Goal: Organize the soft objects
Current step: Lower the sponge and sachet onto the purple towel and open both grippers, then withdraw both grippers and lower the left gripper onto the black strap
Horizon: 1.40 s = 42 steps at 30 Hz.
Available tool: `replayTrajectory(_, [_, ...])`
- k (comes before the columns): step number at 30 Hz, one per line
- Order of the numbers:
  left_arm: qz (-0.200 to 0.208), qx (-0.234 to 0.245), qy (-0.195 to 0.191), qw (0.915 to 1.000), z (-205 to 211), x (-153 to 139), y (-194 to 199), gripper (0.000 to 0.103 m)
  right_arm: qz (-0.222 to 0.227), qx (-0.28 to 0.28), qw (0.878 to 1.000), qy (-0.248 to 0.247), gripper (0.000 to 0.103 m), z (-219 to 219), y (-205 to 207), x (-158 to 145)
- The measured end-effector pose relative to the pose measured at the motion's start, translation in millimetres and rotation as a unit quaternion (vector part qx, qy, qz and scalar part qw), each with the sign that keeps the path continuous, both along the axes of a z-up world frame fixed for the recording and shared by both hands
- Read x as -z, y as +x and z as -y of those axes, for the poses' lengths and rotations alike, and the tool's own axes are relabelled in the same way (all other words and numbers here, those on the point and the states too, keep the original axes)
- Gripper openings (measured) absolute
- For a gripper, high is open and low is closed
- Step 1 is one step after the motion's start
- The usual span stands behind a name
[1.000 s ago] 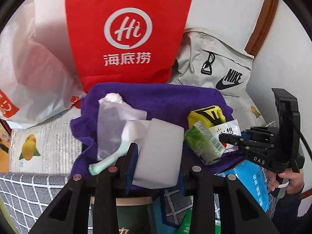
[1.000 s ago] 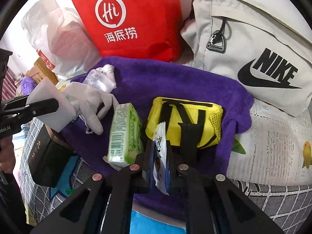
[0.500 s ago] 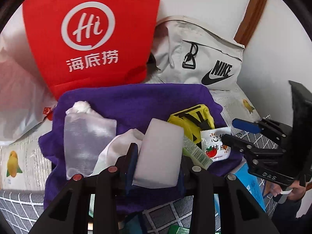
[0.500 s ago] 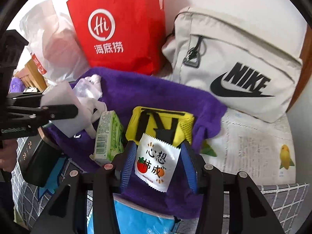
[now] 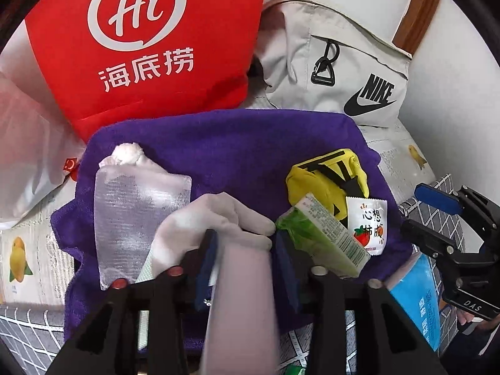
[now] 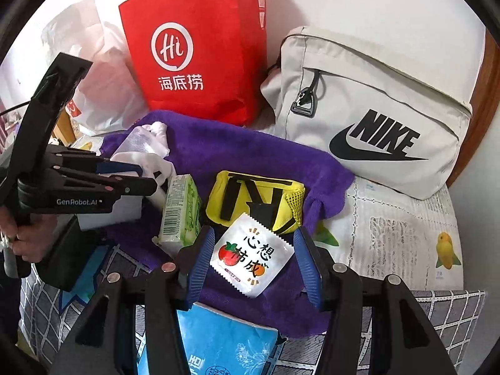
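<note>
Now that the right gripper (image 6: 254, 262) has spread its jaws and dropped the white sachet (image 6: 251, 256) onto the purple towel (image 6: 237, 153), that one looks sorted, while the left gripper (image 5: 243, 268) still clamps the white sponge block (image 5: 240, 306).

Far ahead of the jaws of the left gripper (image 5: 242, 250), a red carrier bag (image 5: 140, 47) with a white "Hi" logo stands upright; ahead and right of those jaws a pale Nike backpack (image 5: 343, 62) leans beside it, touching it; a white plastic bag (image 5: 28, 143) slumps ahead and left; a brown wooden frame (image 5: 415, 9) rises behind the backpack. Right of the jaws of the right gripper (image 6: 254, 262) lies a fruit-printed cloth (image 6: 390, 234); a grey checked cloth (image 6: 437, 312) lies nearer; a blue pack (image 6: 225, 340) sits under those jaws; a black box (image 6: 59, 262) sits left.
</note>
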<state>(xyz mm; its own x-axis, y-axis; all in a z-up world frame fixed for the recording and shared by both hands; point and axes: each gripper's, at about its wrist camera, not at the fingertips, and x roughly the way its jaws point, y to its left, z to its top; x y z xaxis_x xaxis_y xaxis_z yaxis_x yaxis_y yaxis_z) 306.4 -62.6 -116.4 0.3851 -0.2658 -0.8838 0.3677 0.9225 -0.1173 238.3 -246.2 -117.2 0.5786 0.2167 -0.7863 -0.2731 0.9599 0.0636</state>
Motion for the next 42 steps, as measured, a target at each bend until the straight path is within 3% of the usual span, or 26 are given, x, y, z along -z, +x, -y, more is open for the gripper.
replayTrajectory(1, [0.005,-0.001,0.003,1.0,-1,0,-1,0.05,-0.001,-0.001,1.0,-0.001,0.053,-1,0,1])
replayTrajectory(9, [0.017,0.0,-0.003,0.9998,-9,-13,-5,0.05,-0.01,-0.01,1.0,-0.011,0.053,-8,-4,3])
replayTrajectory(13, [0.022,-0.005,-0.006,0.9997,-15,-20,-9,0.061,-0.01,-0.009,1.0,-0.01,0.053,-9,-8,1])
replayTrajectory(24, [0.042,-0.032,-0.003,0.9986,-34,-49,-30,0.062,-0.004,0.003,1.0,0.012,0.053,-10,-36,-16])
replayTrajectory(42, [0.065,-0.068,0.009,0.9955,-69,-73,-145,0.062,-0.002,0.0,0.999,0.04,0.053,-40,-130,-43])
